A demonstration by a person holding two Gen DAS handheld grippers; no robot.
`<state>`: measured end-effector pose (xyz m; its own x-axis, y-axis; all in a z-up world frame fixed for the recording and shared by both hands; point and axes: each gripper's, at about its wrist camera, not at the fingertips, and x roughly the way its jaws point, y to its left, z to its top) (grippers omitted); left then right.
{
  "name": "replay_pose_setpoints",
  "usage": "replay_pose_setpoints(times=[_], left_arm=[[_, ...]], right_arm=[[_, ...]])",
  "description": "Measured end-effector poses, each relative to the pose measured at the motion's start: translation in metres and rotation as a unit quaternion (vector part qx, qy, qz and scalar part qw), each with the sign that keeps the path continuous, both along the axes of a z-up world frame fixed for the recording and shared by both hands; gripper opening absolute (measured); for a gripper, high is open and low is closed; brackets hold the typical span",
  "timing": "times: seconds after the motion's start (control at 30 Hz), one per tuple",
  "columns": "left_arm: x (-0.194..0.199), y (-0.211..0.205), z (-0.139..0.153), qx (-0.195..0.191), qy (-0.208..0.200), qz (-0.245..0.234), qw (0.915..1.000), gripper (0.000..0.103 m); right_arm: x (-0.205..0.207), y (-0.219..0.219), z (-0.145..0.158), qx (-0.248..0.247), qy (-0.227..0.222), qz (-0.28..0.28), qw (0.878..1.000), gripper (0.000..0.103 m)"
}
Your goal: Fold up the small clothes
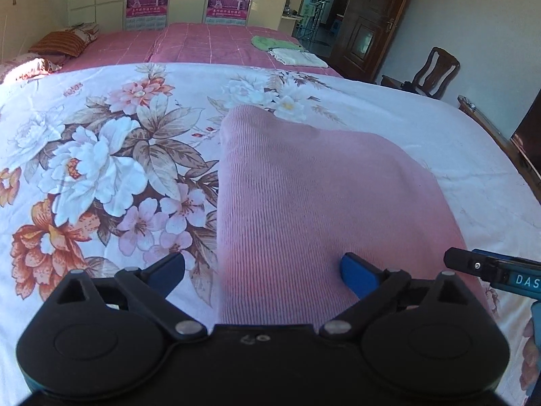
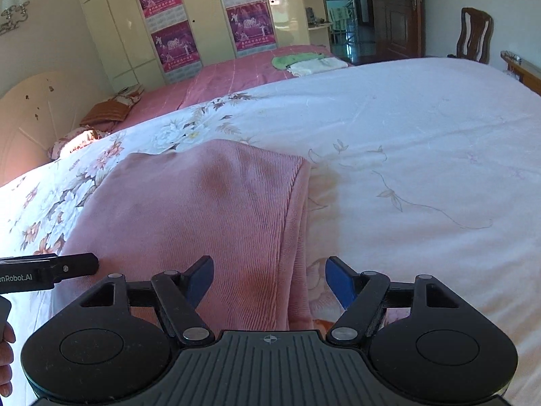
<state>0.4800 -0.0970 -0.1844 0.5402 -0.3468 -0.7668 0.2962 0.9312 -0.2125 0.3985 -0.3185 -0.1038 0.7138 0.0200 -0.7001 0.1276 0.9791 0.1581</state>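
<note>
Garment on the bed, two stacks beyond

The folded garment (image 1: 304,203) lies on the bed (image 1: 101,155); behind it, at the bed's far side, two folded cloths (image 1: 287,50) lie together; right of them stands a chair (image 1: 432,74).

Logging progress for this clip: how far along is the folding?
Done: the pink knit garment lies folded over on the floral bedspread, doubled edge visible. In hand: nothing; left gripper and right gripper are open over it. Left: possibly another fold, then stacking it with the folded clothes.

The bed's floral quilt (image 1: 101,155) carries a folded pink knit garment (image 1: 304,196) at centre, with folded green and white cloths (image 1: 287,49) at 12 o'clock.
</note>
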Motion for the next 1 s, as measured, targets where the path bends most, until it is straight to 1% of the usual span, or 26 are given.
replay_pose_setpoints(times=[0.1,0.17,0.2,0.27,0.3,0.33,0.37,0.4,0.47,0.5,0.57,0.6,0.7,0.77,0.87,1.0], left_arm=[[0.009,0.005,-0.013,-0.033,0.028,-0.006,0.9990,0.101],[0.014,0.009,-0.020,-0.059,0.043,-0.006,0.9973,0.101],[0.014,0.009,-0.022,-0.063,0.040,-0.008,0.9972,0.100],[0.012,0.004,-0.022,-0.069,0.035,-0.019,0.9968,0.093],[0.011,0.002,-0.020,-0.081,0.039,-0.026,0.9956,0.074],[0.009,-0.002,-0.016,-0.080,0.040,-0.022,0.9957,0.069],[0.007,-0.006,-0.012,-0.072,0.031,-0.021,0.9967,0.067],[0.005,-0.009,-0.009,-0.064,0.024,-0.022,0.9974,0.062],[0.003,-0.008,-0.005,-0.065,0.021,-0.018,0.9975,0.055],[0.003,-0.005,-0.002,-0.070,0.021,-0.014,0.9972,0.050],[0.001,-0.002,0.006,-0.076,0.012,-0.017,0.9969,0.045],[-0.002,-0.002,0.010,-0.077,0.006,-0.020,0.9968,0.044],[-0.009,0.002,0.025,-0.086,-0.006,-0.029,0.9958,0.043],[-0.014,0.011,0.038,-0.085,-0.023,-0.028,0.9957,0.043],[-0.016,0.040,0.056,-0.092,-0.035,-0.017,0.9950,0.042],[-0.018,0.096,0.074,-0.083,-0.056,0.005,0.9950,0.042]], right_arm=[[0.011,-0.015,-0.014,0.045,0.016,0.012,0.999,0.072],[0.013,-0.025,-0.018,0.078,0.006,0.026,0.997,0.072],[0.014,-0.029,-0.019,0.090,0.003,0.032,0.995,0.072],[0.018,-0.030,-0.019,0.108,-0.002,0.040,0.993,0.072],[0.019,-0.028,-0.019,0.099,-0.002,0.044,0.994,0.067],[0.019,-0.024,-0.018,0.084,0.001,0.048,0.995,0.046],[0.020,-0.022,-0.018,0.098,0.007,0.055,0.994,0.027],[0.020,-0.021,-0.018,0.115,0.010,0.055,0.992,0.025],[0.018,-0.013,-0.015,0.097,0.007,0.054,0.994,0.024],[0.017,-0.012,-0.012,0.098,0.004,0.053,0.994,0.024],[0.010,-0.011,-0.002,0.128,-0.018,0.055,0.990,0.023],[0.006,-0.008,0.004,0.130,-0.026,0.057,0.990,0.023],[-0.001,0.010,0.026,0.134,-0.048,0.074,0.987,0.023],[-0.004,0.026,0.039,0.141,-0.059,0.088,0.984,0.023],[-0.007,0.058,0.057,0.146,-0.071,0.109,0.981,0.023],[0.000,0.110,0.066,0.169,-0.077,0.134,0.973,0.023]])
